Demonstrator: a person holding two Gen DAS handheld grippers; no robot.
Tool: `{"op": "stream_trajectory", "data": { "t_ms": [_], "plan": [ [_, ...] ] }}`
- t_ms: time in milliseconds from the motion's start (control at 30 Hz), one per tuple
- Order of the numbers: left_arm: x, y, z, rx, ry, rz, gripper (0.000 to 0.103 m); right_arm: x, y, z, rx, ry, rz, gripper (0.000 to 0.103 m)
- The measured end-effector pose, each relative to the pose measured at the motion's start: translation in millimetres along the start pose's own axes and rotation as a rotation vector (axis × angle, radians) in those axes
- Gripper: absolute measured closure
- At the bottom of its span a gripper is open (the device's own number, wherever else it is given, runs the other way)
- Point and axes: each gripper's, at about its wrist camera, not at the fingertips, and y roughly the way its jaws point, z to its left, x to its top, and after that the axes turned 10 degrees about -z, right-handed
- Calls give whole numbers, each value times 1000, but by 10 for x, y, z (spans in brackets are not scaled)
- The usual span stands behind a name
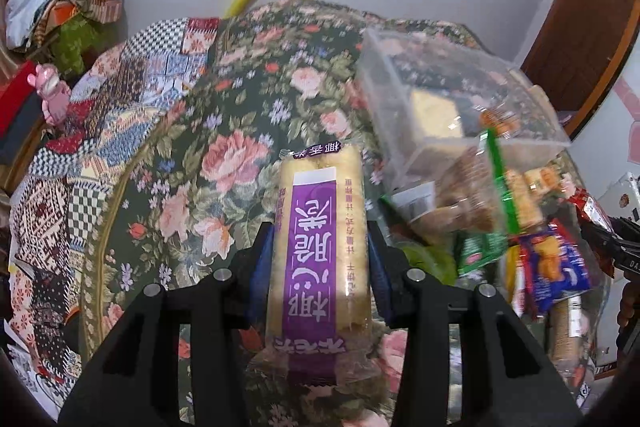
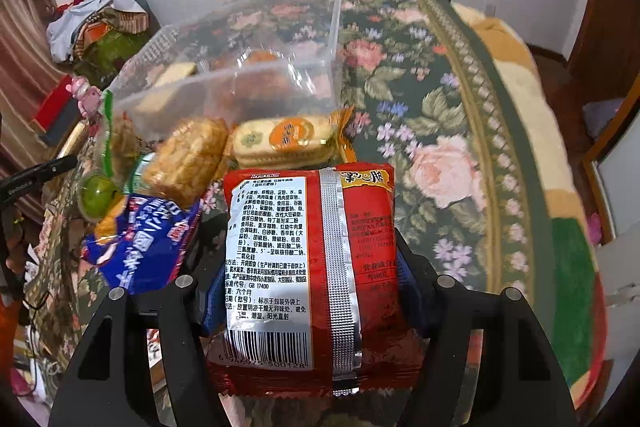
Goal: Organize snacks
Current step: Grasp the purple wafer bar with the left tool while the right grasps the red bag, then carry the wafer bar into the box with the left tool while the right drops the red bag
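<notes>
— Flowery blanket covers the bed. What's near?
— Clear box and a snack pile sit close together; bare blanket lies beside them.
— The grippers?
— Left gripper squeezes a purple cracker pack. Right gripper pinches a red snack bag.

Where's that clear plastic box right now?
The clear plastic box sits on the floral cloth, right of centre in the left wrist view, just behind the snack pile.

The red snack packet carries the barcode number 6 946975 500128 and "GB 17400" on its white back panel. The purple-banded wafer pack shows large white Chinese characters.
</notes>
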Motion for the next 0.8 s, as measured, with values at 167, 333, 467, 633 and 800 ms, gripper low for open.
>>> {"op": "stream_trajectory", "data": {
  "t_ms": [167,333,467,633,800],
  "plan": [
    [140,-267,-157,-12,25,-52,59,158,-248,33,4,-17,-71,38],
    [323,-455,-359,-40,40,-104,59,402,-383,86,17,-32,-143,38],
    [452,-511,-548,-67,46,-134,59,569,-470,150,30,-49,-199,38],
    [583,-476,-784,-95,66,-155,59,767,-485,228,48,-58,-249,38],
    [703,-358,-988,-128,71,-162,59,929,-415,284,64,-68,-272,38]
  ]
}}
